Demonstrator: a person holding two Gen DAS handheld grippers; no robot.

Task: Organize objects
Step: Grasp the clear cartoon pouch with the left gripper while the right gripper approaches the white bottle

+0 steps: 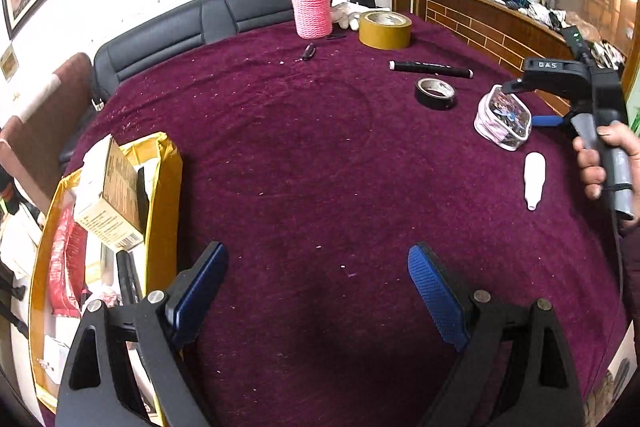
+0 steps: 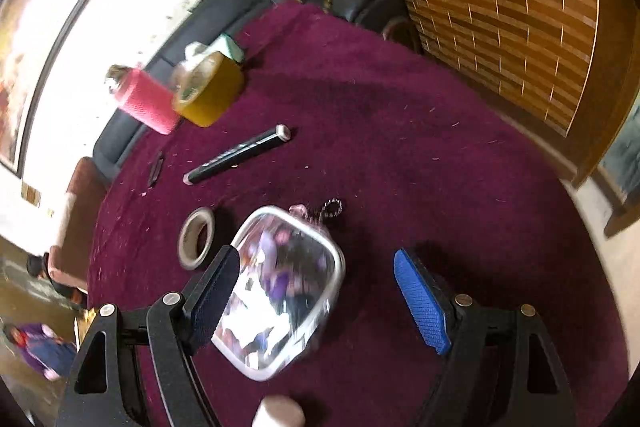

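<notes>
Several things already sit in the yellow box (image 1: 164,187) at the left edge of the table (image 1: 300,155): a cardboard carton (image 1: 112,203), a red packet (image 1: 64,259) and some dark items I cannot make out. By my reckoning the sorting is partly done, since much is still loose on the maroon cloth. Left to right there is a pink knitted jar (image 1: 312,7), a yellow tape roll (image 1: 385,29), a black pen (image 1: 430,69), a black tape roll (image 1: 435,93), a clear pouch (image 1: 503,117) and a white bottle (image 1: 534,179). The left gripper (image 1: 318,291) hangs over bare cloth beside the box, jaws spread wide and empty. The right gripper (image 2: 316,301), held by a hand (image 1: 600,163), is also spread wide; the pouch lies between its fingers, near the left one, though blur hides whether they touch, and it is not yet gripped
</notes>
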